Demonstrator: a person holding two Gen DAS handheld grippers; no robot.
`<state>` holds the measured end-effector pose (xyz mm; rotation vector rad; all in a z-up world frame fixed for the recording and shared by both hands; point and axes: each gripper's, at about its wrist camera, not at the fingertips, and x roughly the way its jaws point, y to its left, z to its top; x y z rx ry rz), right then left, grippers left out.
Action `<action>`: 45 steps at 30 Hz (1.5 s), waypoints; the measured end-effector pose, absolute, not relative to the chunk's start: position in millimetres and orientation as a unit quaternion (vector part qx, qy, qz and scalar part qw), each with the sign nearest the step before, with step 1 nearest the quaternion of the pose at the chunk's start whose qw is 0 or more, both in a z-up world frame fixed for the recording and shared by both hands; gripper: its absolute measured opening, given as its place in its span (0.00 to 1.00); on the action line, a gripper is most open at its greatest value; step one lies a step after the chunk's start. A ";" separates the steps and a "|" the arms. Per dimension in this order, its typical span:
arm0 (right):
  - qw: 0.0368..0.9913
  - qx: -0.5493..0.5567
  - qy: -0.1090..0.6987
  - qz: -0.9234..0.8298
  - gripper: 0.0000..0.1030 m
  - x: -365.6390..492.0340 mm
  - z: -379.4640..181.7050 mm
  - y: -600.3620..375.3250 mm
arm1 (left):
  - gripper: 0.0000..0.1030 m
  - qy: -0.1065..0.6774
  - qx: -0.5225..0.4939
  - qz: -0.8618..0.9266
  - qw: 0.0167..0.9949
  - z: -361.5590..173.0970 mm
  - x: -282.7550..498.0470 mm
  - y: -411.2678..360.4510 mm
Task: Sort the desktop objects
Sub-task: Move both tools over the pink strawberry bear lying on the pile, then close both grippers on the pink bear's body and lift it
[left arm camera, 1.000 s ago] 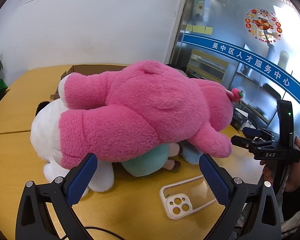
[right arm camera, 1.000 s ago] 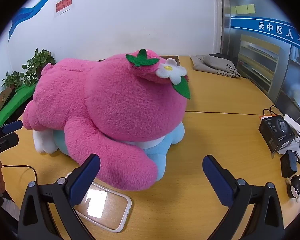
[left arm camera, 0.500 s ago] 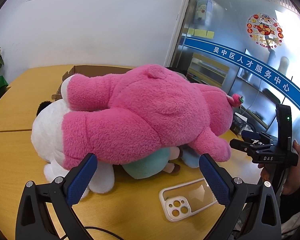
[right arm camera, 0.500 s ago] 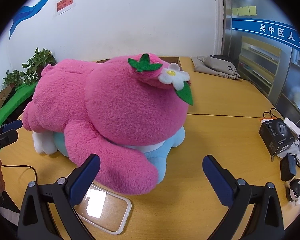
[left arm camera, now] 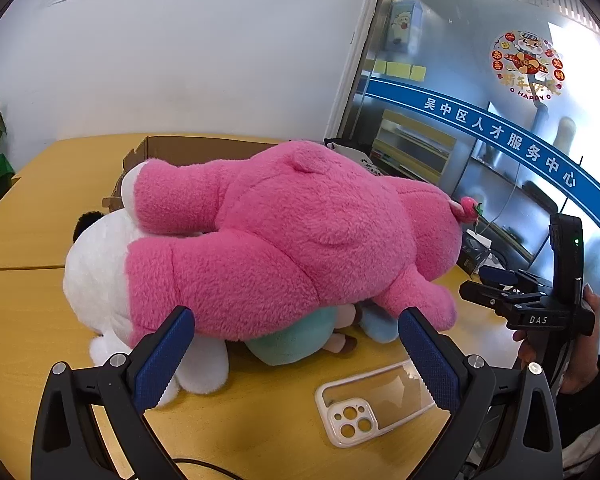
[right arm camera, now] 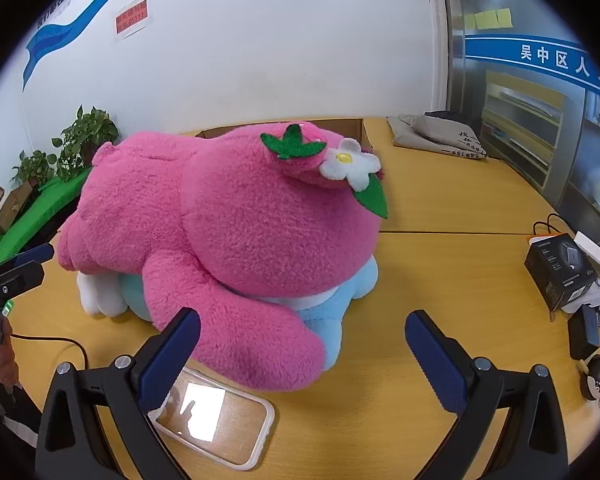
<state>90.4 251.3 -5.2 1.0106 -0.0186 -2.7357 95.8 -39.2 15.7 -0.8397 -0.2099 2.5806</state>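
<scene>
A big pink plush bear (left arm camera: 284, 240) lies face down on a pile of smaller plush toys: a white one (left arm camera: 96, 280), a teal one (left arm camera: 296, 340) and a light blue one (right arm camera: 332, 304). The bear (right arm camera: 228, 232) has a strawberry and flower on its head. A clear phone case (left arm camera: 368, 404) lies on the yellow table in front of the pile; it also shows in the right wrist view (right arm camera: 216, 424). My left gripper (left arm camera: 296, 356) is open and empty, just short of the bear. My right gripper (right arm camera: 300, 356) is open and empty, near the bear's arm.
An open cardboard box (left arm camera: 188, 152) stands behind the pile. A black box (right arm camera: 560, 272), chargers and a small figurine (right arm camera: 598, 376) lie at the table's right edge. A grey cloth bag (right arm camera: 436, 136) lies at the back. Potted plants (right arm camera: 80, 140) stand left.
Both grippers have drawn back and risen slightly, so the plush pile sits a little lower and smaller in both views. Both stay open.
</scene>
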 end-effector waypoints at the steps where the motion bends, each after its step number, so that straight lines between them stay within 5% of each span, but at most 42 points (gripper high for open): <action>1: 0.116 0.342 -0.011 -0.932 0.99 89.3 -3.8 252.4 | 1.00 -0.076 -0.301 0.927 0.211 16.7 93.5 -40.0; 17: 0.223 0.341 -0.082 -0.910 0.99 -0.7 21.6 278.4 | 1.00 -0.127 -0.348 0.874 0.315 17.5 -14.8 -43.2; 37: 0.287 0.379 -0.113 -0.872 0.99 -37.3 -7.5 273.8 | 0.98 -0.130 -0.368 0.872 0.296 11.3 -14.5 -30.5; 41: 0.269 0.351 -0.082 -0.893 0.71 -18.3 0.0 263.6 | 0.64 -0.134 -0.357 0.878 0.290 21.4 -2.7 -33.6; 45: 0.254 0.300 -0.061 -0.917 0.54 8.0 18.3 252.7 | 0.56 -0.139 -0.344 0.884 0.285 31.7 9.0 -36.9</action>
